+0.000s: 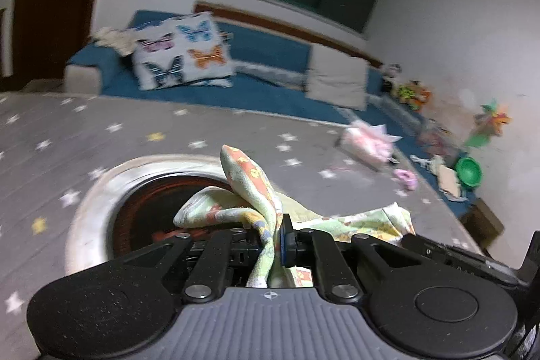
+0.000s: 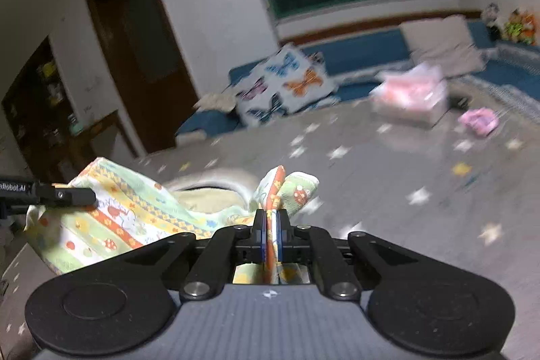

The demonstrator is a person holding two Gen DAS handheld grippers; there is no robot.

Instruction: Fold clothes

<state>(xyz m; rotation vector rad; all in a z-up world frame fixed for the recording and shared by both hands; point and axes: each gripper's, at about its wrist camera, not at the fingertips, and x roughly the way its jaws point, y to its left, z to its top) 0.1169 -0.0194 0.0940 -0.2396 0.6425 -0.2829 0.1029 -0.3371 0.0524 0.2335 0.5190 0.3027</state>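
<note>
The left hand-held gripper (image 1: pixel 275 237) was clenched on a bunched edge of the patterned cloth (image 1: pixel 249 188), whose pale green fabric with orange and yellow motifs was pushed up between the closed jaws and stood above them in a folded loop. The right hand-held gripper (image 2: pixel 270 225) was likewise clamped on another edge of the same cloth (image 2: pixel 111 218), a thin fold being pinched upright between its blue pads (image 2: pixel 259 235). In the right wrist view the cloth was seen stretched leftward to the other gripper's black finger, sagging between the two grips and lifted clear of the surface.

Beneath it a grey star-printed mat (image 1: pixel 101 130) was spread, and a round pale-rimmed basin (image 1: pixel 101 188) with a dark inside was set just beside the left gripper. Open mat was left ahead and to the right. Farther off, near the mat's far edge, a pink folded bundle (image 2: pixel 410 97) and a small pink item (image 2: pixel 479 120) were laid. A butterfly cushion (image 1: pixel 184 51) was propped on the blue sofa (image 1: pixel 270 48).
</note>
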